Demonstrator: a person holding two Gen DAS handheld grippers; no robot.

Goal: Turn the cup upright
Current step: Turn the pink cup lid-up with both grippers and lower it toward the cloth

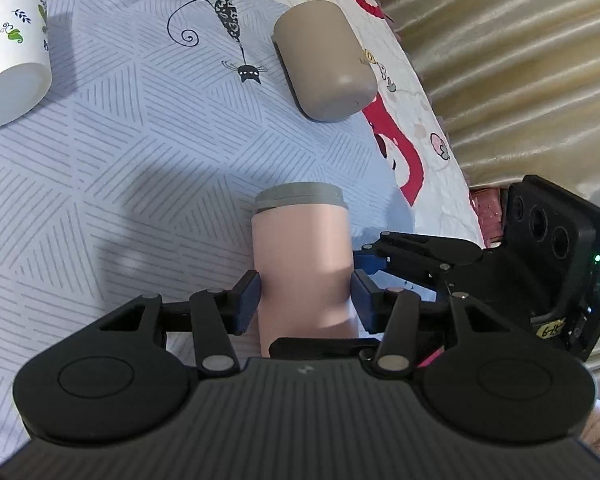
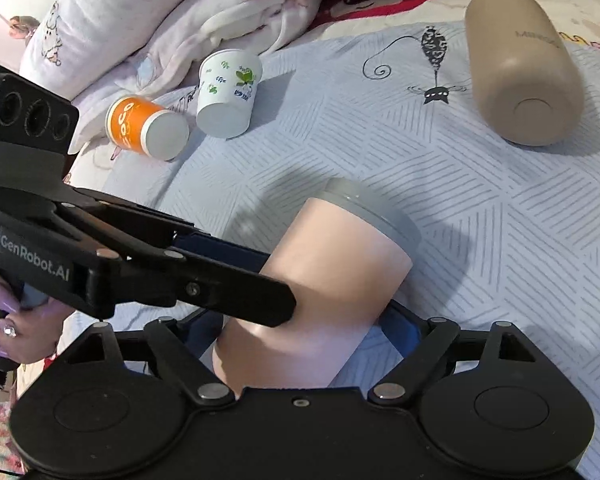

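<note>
Pink cup (image 1: 300, 264): on bedsheet (image 1: 120, 152), grey lid (image 1: 298, 196) pointing away | my left gripper (image 1: 306, 300): clamped across body | my right gripper (image 2: 300, 320): straddling, contact unclear | risk: smooth wall slips if I rotate fast.

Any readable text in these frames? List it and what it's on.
"GenRobot.AI": side of the left tool.
"MINISO", partly legible: tan bottle.
Handwritten tag on the right tool: unreadable.
Orange paper cup lettering: sideways, unreadable.
Leaf-print paper cup print: too small.
</note>
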